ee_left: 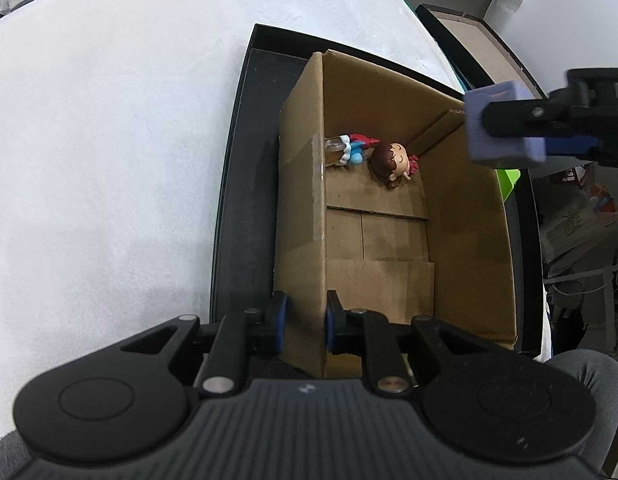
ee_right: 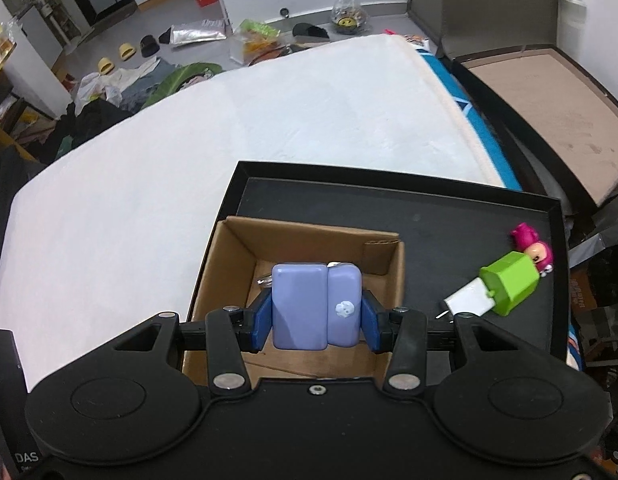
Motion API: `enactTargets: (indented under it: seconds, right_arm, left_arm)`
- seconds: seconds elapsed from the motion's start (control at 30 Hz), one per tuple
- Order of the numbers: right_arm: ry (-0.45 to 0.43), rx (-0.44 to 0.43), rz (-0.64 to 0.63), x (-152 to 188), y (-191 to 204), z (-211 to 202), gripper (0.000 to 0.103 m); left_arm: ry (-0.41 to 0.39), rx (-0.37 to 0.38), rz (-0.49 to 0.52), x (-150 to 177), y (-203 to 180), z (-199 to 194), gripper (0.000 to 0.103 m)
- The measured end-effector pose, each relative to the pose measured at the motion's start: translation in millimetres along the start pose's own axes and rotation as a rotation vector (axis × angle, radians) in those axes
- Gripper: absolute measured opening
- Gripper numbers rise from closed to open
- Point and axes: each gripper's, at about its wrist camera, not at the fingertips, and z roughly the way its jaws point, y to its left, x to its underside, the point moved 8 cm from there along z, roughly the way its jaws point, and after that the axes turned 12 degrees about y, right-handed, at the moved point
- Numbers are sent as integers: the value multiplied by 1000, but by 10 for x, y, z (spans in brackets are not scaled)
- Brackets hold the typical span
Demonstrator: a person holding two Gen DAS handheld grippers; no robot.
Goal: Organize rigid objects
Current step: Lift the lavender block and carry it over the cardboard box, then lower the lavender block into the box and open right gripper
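Observation:
An open cardboard box (ee_left: 465, 216) stands in a black tray (ee_right: 429, 208). My left gripper (ee_left: 305, 318) is shut on the box's near left wall, one blue pad on each side of it. Above the box opening, my right gripper (ee_right: 315, 316) is shut on a lavender two-part block (ee_right: 297, 304), which also shows at the right of the left wrist view as the lavender block (ee_left: 501, 128). Inside the box lie a brown-haired doll figure (ee_left: 393, 158) and a blue-and-red figure (ee_left: 351, 146). A green-and-white block (ee_right: 505, 288) and a pink figure (ee_right: 535, 246) lie on the tray to the right.
The tray rests on a white mattress (ee_right: 229, 140) that spreads left and far. A brown board in a black frame (ee_right: 549, 112) lies at the right. Shoes, bags and clothes litter the floor (ee_right: 149, 52) beyond the mattress.

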Motion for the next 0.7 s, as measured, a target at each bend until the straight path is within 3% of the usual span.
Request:
enactTargets:
  seconds: [0.4,0.7]
  right_arm:
    - [67,-80,56,109,269,396,44]
    - [94,-59,123,169,232,692,44]
  left_arm:
    - [2,8,6,7,2,6,18]
    - [3,20,5,-1,12,-5,18]
